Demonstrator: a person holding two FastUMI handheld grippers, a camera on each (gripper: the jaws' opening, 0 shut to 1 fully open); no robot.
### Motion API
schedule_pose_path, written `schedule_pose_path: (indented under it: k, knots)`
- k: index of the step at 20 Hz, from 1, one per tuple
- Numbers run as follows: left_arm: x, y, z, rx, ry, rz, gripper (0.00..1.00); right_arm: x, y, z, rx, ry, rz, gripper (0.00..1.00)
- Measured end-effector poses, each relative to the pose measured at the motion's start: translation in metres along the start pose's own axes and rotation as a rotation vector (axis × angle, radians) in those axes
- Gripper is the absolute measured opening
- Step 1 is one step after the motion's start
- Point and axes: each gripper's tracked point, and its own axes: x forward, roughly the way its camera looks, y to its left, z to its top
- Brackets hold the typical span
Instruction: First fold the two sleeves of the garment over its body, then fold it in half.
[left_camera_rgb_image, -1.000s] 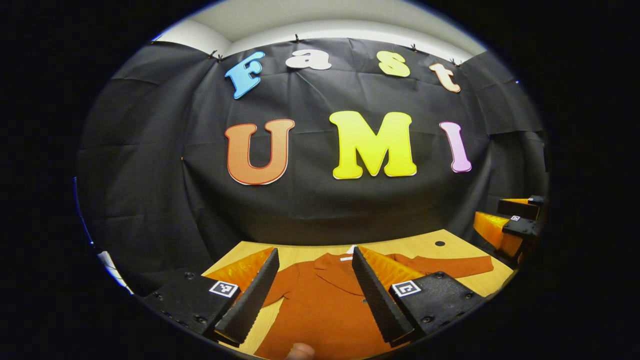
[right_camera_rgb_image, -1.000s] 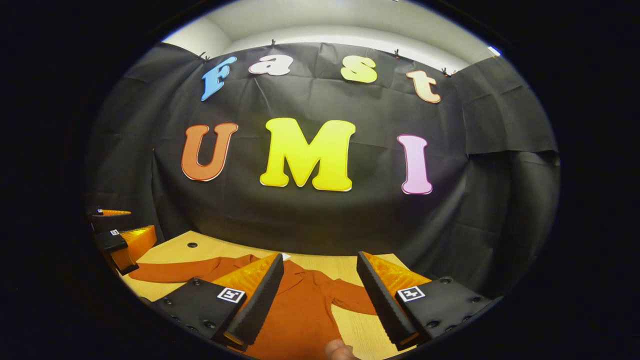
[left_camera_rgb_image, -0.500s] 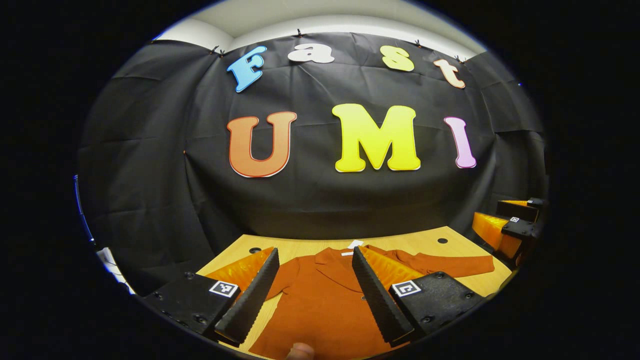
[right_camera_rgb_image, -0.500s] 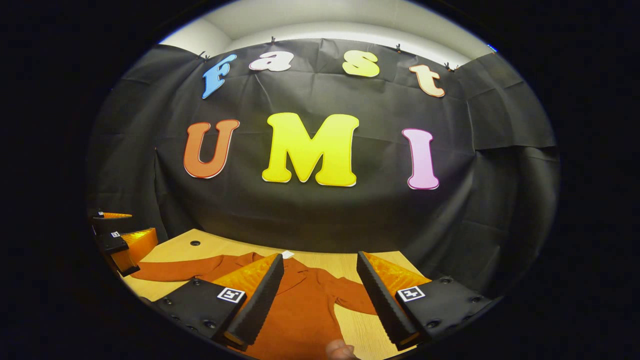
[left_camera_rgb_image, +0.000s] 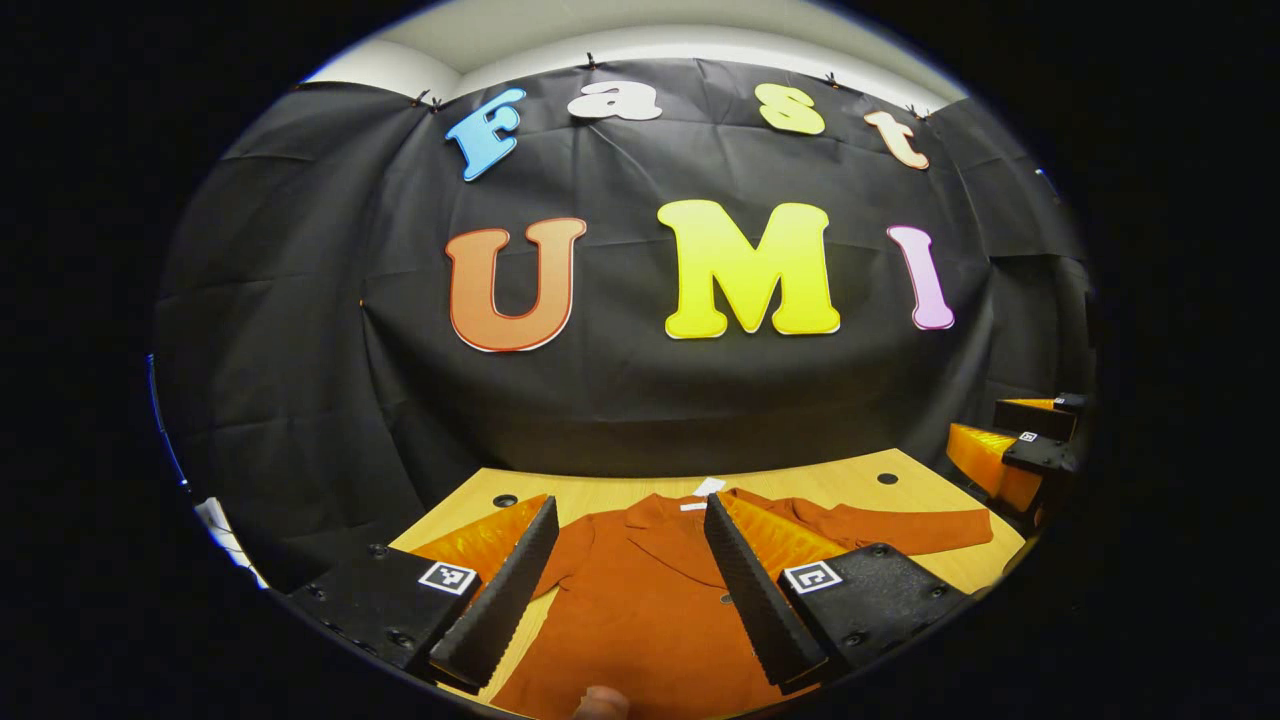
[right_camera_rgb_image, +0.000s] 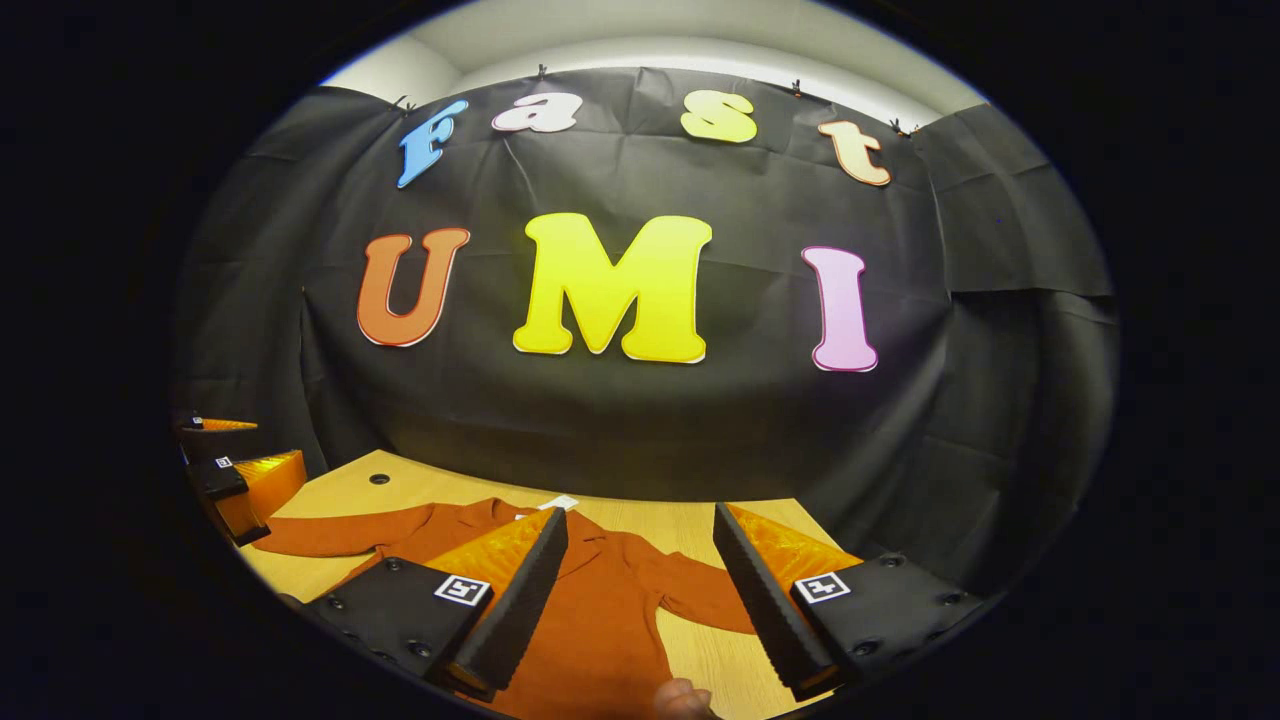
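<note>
Your left gripper (left_camera_rgb_image: 630, 570) and right gripper (right_camera_rgb_image: 640, 580) both hover above the desk (left_camera_rgb_image: 850, 485), jaws wide apart, gripping nothing. The shirt (left_camera_rgb_image: 640, 600) lies flat on the desk, collar toward the back wall, both sleeves spread out to the sides, unfolded. Grippers well apart.

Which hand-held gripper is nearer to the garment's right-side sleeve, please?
Right. The right hand-held gripper hovers over that sleeve; the left hand-held gripper is above the garment's body, sleeve to its right.
</note>
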Motion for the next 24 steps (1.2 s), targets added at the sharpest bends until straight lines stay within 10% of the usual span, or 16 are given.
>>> schedule_pose_path:
  k: [16, 24]
  knots:
    - [0.023, -0.041, -0.066, -0.008, 0.218, -0.041, 0.96, 0.073, -0.13, -0.057, 0.04, 0.149, -0.206, 0.94]
    - [0.012, -0.048, -0.111, -0.025, 0.387, 0.028, 0.96, 0.097, -0.235, -0.169, 0.087, 0.484, -0.327, 0.95]
